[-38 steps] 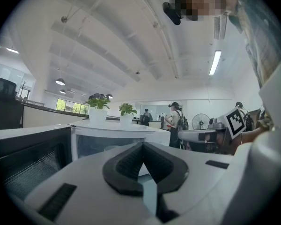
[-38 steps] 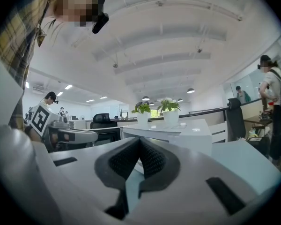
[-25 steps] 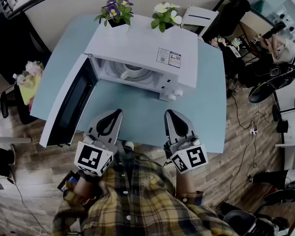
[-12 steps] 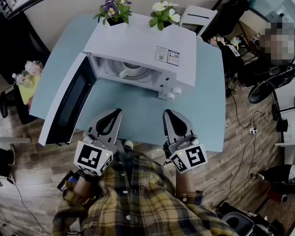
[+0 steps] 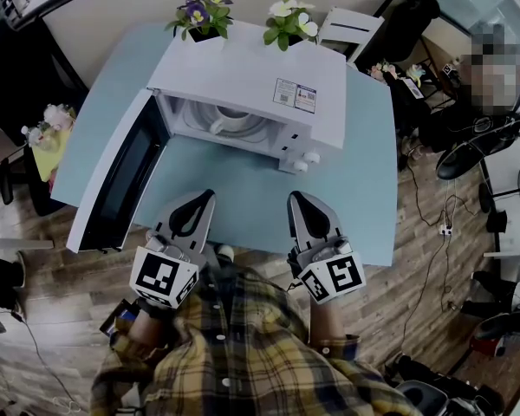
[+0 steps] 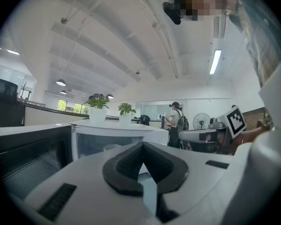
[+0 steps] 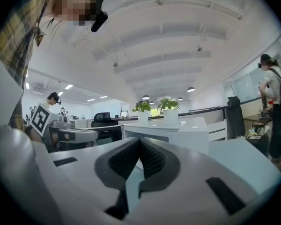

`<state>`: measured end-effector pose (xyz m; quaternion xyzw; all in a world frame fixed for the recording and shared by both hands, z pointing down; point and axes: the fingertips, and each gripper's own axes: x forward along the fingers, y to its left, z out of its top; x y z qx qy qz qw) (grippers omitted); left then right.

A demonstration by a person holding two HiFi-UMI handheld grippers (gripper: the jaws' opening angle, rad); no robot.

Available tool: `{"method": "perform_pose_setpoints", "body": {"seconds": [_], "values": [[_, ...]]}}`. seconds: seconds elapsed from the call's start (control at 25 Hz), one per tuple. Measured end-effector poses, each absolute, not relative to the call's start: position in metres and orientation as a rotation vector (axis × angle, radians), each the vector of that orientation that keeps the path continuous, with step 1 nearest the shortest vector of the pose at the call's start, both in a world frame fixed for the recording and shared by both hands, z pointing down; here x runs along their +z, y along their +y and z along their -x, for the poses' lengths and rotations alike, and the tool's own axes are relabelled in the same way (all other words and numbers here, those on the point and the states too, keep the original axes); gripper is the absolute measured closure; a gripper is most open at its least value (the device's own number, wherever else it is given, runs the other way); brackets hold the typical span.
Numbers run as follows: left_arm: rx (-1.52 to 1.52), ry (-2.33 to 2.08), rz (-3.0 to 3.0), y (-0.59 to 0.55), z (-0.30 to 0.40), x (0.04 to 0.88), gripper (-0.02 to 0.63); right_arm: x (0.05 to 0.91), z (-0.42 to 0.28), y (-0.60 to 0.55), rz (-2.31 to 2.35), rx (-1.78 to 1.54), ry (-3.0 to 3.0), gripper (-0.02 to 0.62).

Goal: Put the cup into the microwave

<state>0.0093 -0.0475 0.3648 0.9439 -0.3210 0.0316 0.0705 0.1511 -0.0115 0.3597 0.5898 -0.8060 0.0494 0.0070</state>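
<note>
The cup (image 5: 234,121) already sat inside the microwave (image 5: 251,81), well ahead of both tools and a little to the left tool's side, so the placing step looked finished. The cavity held only that white cup, upright as far as could be told.

The left tool (image 5: 204,198) and the right tool (image 5: 299,199) hovered side by side over the near edge of the counter (image 5: 364,189), pointing roughly level toward the oven. Each had its jaws pressed together with nothing between them.

The door (image 5: 121,180) hung wide open, ahead and to the left of the left tool. If anything remained, it was probably swinging that door shut, which would call for the left tool to reach outward past the door's free edge and push it round toward the cavity.

Two flower pots (image 5: 204,16) stood beyond the microwave.
</note>
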Motion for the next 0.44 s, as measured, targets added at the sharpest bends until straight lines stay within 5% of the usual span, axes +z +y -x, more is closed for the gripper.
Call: {"method": "perform_pose_setpoints", "body": {"seconds": [0.44], "values": [[0.092, -0.947, -2.862, -0.0455, -0.0146, 0.3625, 0.614, 0.3616, -0.1578, -0.0054, -1.867, 0.156, -2.504, 0.594]]}}
